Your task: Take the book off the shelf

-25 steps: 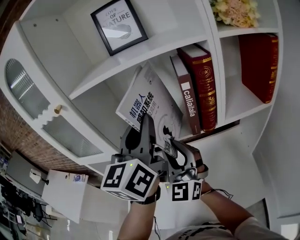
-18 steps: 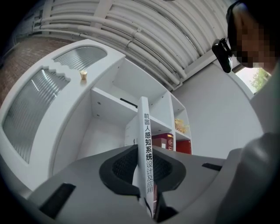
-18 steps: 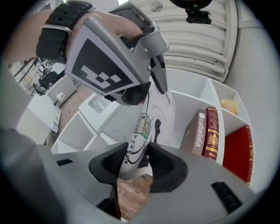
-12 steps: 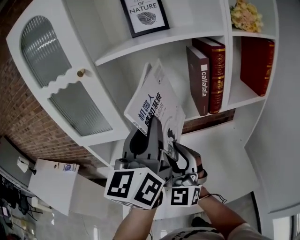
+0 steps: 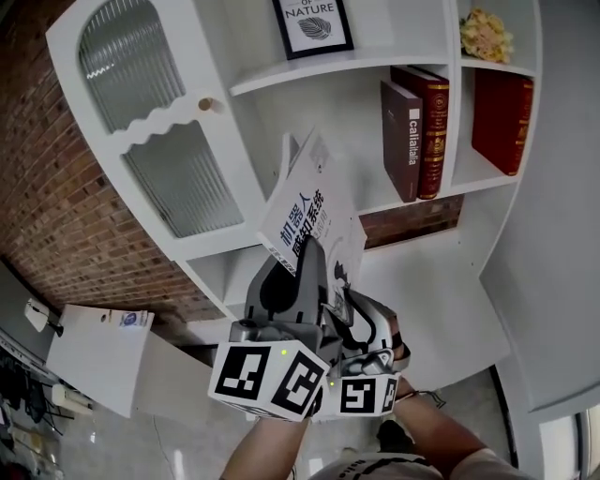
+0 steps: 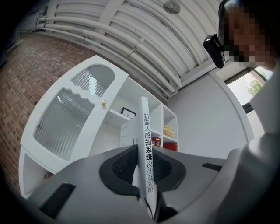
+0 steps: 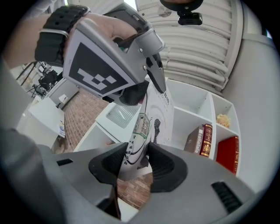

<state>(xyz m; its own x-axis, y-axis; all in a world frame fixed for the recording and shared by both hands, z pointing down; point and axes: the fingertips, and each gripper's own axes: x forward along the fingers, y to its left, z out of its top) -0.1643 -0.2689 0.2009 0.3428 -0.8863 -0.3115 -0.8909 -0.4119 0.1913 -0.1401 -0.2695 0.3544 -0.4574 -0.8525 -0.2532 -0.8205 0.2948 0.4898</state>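
Note:
The white book [image 5: 309,211] with black Chinese print hangs tilted in the air in front of the white shelf unit [image 5: 309,70], clear of its compartments. My left gripper [image 5: 298,267] is shut on it: in the left gripper view the spine [image 6: 146,144] stands upright, pinched between the dark pads. My right gripper [image 5: 354,305] sits just right of and below the left. In the right gripper view the book's lower edge [image 7: 139,131] lies between its pads, and they press on it. The left gripper's marker cube [image 7: 98,72] fills that view's top left.
On the shelves remain a brown book [image 5: 401,141], a dark red and gold book [image 5: 433,131] and a red book [image 5: 502,111]. Above are a framed print [image 5: 312,23] and flowers [image 5: 486,33]. A ribbed-glass cabinet door [image 5: 159,112], a brick wall [image 5: 56,216] and a white box [image 5: 98,356] lie left.
Both grippers have drawn back from the shelf with the book still in them. The shelf unit now looks smaller and farther off, and more of the cabinet door and brick wall shows.

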